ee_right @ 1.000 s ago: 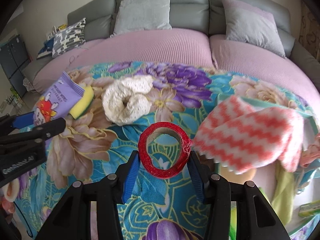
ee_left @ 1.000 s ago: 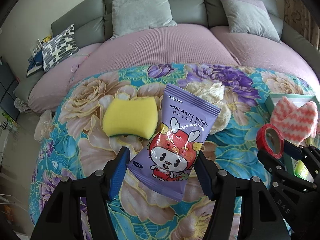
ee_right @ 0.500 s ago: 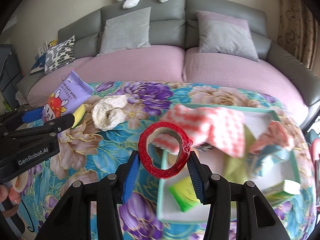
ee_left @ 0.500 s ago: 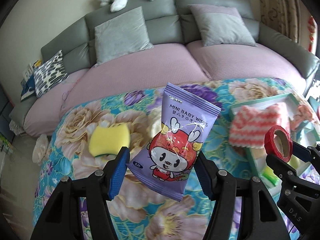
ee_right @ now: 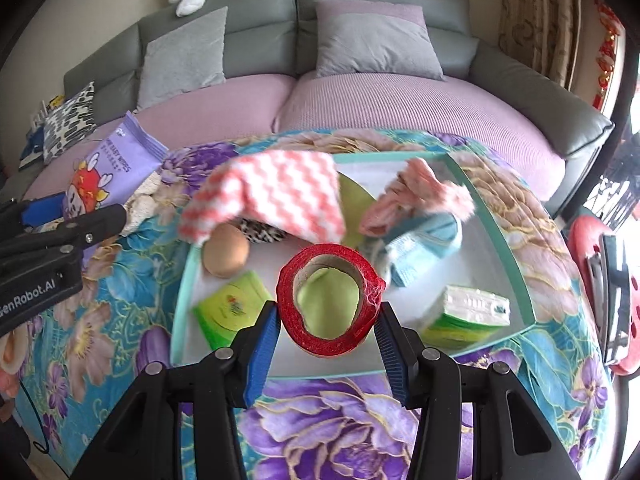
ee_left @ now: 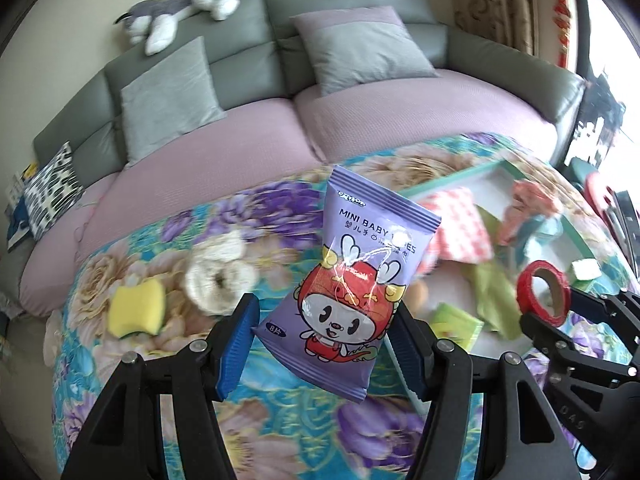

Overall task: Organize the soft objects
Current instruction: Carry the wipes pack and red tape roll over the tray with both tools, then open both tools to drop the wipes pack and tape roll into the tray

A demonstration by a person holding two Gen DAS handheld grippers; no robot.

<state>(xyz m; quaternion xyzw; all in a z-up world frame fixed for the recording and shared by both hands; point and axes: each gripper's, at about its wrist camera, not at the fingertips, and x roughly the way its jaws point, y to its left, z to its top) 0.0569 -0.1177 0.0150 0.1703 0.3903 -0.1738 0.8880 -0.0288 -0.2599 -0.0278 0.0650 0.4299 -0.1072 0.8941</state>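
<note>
1. Left wrist view. The left gripper [ee_left: 326, 330] is clamped on the wipes pack [ee_left: 352, 280], its blue pads pressing the pack's lower edges from both sides. The pack stands up and clear of the cloth [ee_left: 280, 420] below, so it is carried in the air, not resting on anything.
2. Ahead and to the right of this gripper lies the tray [ee_left: 452, 178], already heaped with soft things. The pack is likely bound there.
3. Ahead to its left, a yellow sponge [ee_left: 138, 314] and a cream scrunchie [ee_left: 220, 284] lie loose on the cloth, apparently not yet sorted.
4. At the far right the right gripper [ee_left: 544, 300] shows with the tape roll [ee_left: 542, 294] held in its tips.
5. Right wrist view. The right gripper [ee_right: 326, 324] is clamped on the tape roll [ee_right: 330, 300], pads on opposite sides of the ring with the hole facing the camera. A side grip like this looks fit to keep the roll from slipping.
6. The roll hangs directly over the tray [ee_right: 182, 300] — just ahead and below are a green cloth [ee_right: 326, 294], a green packet [ee_right: 232, 310], a tissue pack [ee_right: 472, 310] and a striped towel [ee_right: 280, 196] draped over the tray's far-left edge. Letting go here should drop the roll inside.
7. To the left, the left gripper [ee_right: 66, 214] carries the wipes pack [ee_right: 110, 168] just beside the tray — still short of the rim, as far as I can judge.
</note>
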